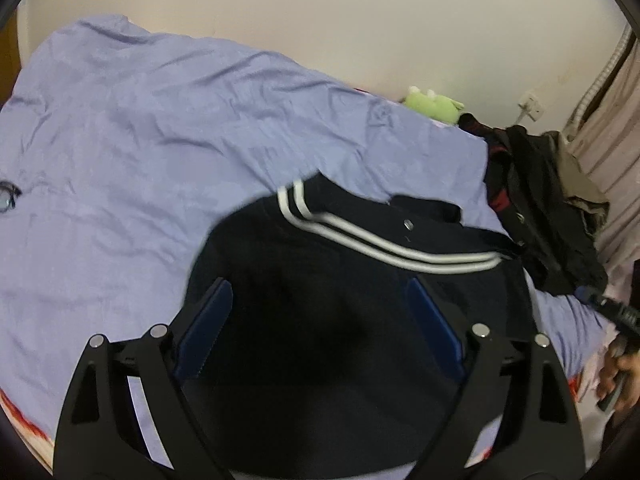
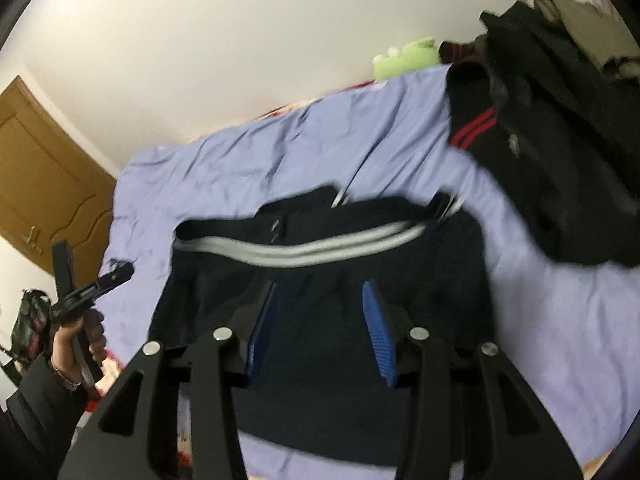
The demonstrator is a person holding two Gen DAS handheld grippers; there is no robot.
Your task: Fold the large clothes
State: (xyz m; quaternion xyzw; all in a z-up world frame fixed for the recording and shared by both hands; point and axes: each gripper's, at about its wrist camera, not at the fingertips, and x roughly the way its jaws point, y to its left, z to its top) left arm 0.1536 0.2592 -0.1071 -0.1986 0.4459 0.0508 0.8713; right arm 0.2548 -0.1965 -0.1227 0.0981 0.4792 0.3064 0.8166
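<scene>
A dark navy garment with 2 white stripes (image 1: 320,280) lies folded on the wrinkled lavender-blue bedsheet (image 1: 140,140), filling the lower middle of the left wrist view. Same garment sits in the center of the right wrist view (image 2: 320,280), stripes running across its upper edge, with a small metal snap showing near the band.

The left gripper (image 1: 320,312) hangs over the dark fabric with its blue-padded fingers (image 1: 206,328) spread wide apart, nothing between them. Whether the tips actually touch the cloth is hard to say, it's all dark and a bit blurry down there.

The right gripper (image 2: 320,316) is in about the same spot over the garment, its blue ribbed pads (image 2: 380,340) spread too, though with a narrower gap, and not pinching anything.

In the upper right of the right wrist view there's a heap of black clothes with red stripes (image 2: 540,140) on the sheet, well apart from the navy piece. A green plush toy (image 2: 404,58) sits at the far edge of the bed against the cream wall (image 2: 240,40). A brown wooden door (image 2: 44,192) shows at the left edge. The person's left hand (image 2: 80,340) grips its handle in the lower left of that frame.
</scene>
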